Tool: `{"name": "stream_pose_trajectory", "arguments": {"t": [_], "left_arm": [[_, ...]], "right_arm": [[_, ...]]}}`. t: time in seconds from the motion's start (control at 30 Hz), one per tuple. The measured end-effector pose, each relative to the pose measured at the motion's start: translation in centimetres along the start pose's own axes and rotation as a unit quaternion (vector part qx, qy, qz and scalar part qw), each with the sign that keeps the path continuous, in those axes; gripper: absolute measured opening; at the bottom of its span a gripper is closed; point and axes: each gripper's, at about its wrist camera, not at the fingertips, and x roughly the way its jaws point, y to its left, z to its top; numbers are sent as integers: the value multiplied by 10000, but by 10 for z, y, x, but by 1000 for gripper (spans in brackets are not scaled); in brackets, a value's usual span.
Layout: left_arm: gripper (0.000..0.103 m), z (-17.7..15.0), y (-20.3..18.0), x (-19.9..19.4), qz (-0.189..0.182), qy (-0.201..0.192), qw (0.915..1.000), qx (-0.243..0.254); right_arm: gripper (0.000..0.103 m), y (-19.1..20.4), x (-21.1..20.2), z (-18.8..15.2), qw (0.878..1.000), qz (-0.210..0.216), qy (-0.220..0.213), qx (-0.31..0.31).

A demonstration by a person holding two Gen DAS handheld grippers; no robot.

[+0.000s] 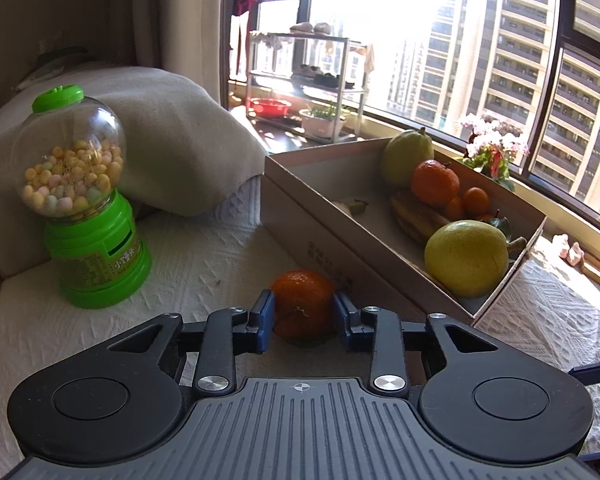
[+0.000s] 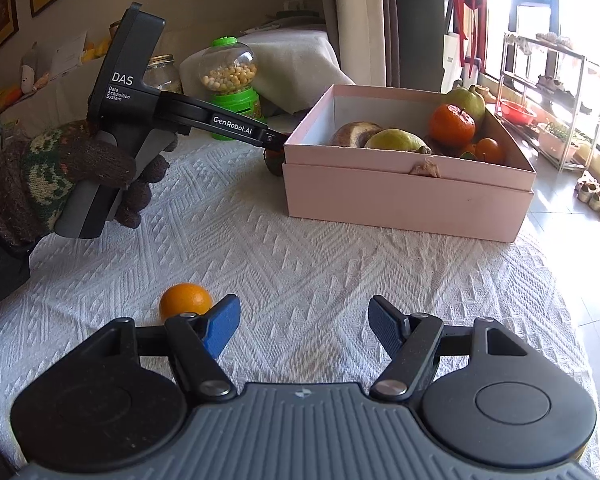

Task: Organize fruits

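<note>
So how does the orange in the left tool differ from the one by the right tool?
The left tool is shut on a darker, stemmed orange right beside the pink box. The smaller, brighter orange lies free on the white cloth, outside the open right tool. Both are outside the box.

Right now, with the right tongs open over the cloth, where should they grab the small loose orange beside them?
Grip the small orange across its widest middle, coming down from above. It is round, sits alone on the cloth and lies just outside the right tongs' near finger, so they would likely have to shift sideways toward it first.
</note>
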Motion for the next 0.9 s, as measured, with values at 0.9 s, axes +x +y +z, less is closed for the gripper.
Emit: {"name": "stream_pose_trajectory", "arguments": {"t": [0.9], "left_arm": [[20, -82, -7, -101, 419, 443, 9880, -1422]], "right_arm": [[46, 92, 139, 158, 9582, -762, 913, -2604]]}}
